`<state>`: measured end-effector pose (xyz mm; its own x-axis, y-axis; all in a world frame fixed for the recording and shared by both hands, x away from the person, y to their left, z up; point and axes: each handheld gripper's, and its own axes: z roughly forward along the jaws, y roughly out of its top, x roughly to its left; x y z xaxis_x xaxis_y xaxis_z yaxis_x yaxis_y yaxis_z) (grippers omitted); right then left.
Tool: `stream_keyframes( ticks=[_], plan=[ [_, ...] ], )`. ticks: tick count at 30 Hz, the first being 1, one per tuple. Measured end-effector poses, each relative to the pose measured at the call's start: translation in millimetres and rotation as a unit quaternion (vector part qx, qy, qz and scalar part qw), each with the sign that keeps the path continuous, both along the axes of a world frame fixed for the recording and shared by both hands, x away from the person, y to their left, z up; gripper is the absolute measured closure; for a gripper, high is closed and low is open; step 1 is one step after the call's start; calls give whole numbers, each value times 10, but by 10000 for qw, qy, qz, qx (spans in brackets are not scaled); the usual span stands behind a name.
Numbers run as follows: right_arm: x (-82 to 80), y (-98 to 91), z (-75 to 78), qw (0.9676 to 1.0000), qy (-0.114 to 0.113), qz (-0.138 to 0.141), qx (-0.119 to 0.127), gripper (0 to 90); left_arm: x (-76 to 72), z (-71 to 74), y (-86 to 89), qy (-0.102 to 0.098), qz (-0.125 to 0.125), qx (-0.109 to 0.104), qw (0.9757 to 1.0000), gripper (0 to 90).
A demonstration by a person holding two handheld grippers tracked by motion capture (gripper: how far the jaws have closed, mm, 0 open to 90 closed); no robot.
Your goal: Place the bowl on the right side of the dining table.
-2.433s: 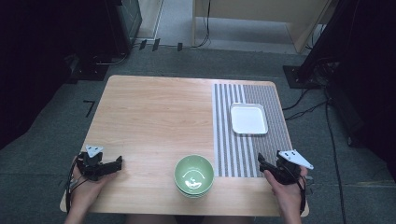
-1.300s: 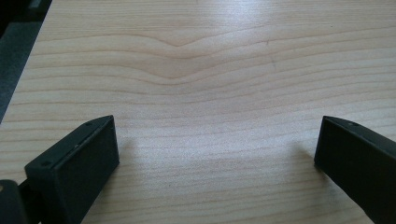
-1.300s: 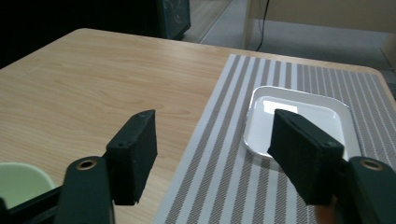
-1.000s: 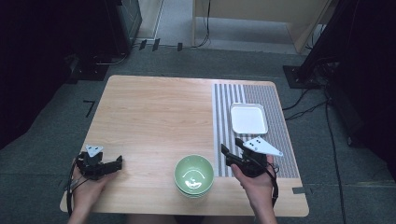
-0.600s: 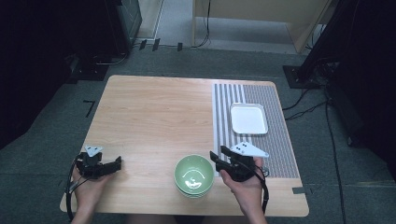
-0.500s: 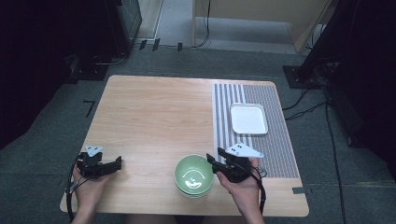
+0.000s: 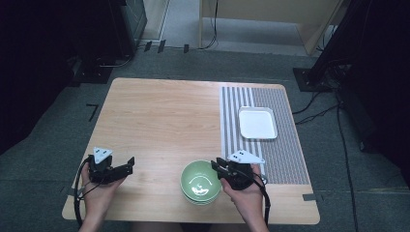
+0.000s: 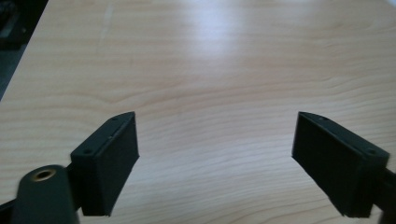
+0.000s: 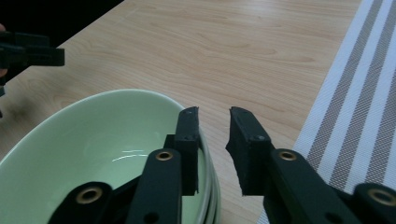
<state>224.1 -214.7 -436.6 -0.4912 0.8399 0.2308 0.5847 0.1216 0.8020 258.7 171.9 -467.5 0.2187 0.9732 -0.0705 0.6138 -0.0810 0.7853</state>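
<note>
there, glossy pale-green stacked bowls (image 7: 199, 183)

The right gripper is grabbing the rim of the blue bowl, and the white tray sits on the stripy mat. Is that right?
Not quite: the bowl is green, not blue, as the right gripper view shows. The right gripper does straddle its rim, one of its fingers inside, the other outside, and they have just been closing. The white tray does sit on the stripy mat.

**No readable writing anywhere**

Not one word, label, brand mark or number can be read — not on the wooden table (image 7: 159, 116), the striped mat (image 7: 278, 159) along its right edge, the white tray (image 7: 257, 123) or the green bowl (image 7: 199, 181) at the near edge. The stripes are plain pattern — no characters.
</note>
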Motion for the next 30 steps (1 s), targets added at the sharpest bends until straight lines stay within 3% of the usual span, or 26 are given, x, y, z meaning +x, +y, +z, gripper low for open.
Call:
stream_keyframes(
  ticks=[9,13,17,21,24,30],
  plan=[
    [-11,75,-69,10000,-19,51,2,811,-143,233,-295,-395,-434,-165,9981,142],
    [-6,66,-74,10000,27,30,80,809,-188,279,-391,-452,-611,-239,9968,142],
    [-14,75,-79,10000,-20,60,8,825,-227,297,-570,-426,-886,-424,9943,142],
    [-3,44,-56,9997,-50,175,174,869,-255,302,-724,-382,-1134,-512,9915,143],
    [-26,67,-44,9995,-244,216,-57,870,-288,297,-850,-328,-1335,-580,9888,145],
    [-42,75,-43,9987,-425,263,-103,871,-350,317,-1073,-243,-1690,-731,9826,154]
  ],
)
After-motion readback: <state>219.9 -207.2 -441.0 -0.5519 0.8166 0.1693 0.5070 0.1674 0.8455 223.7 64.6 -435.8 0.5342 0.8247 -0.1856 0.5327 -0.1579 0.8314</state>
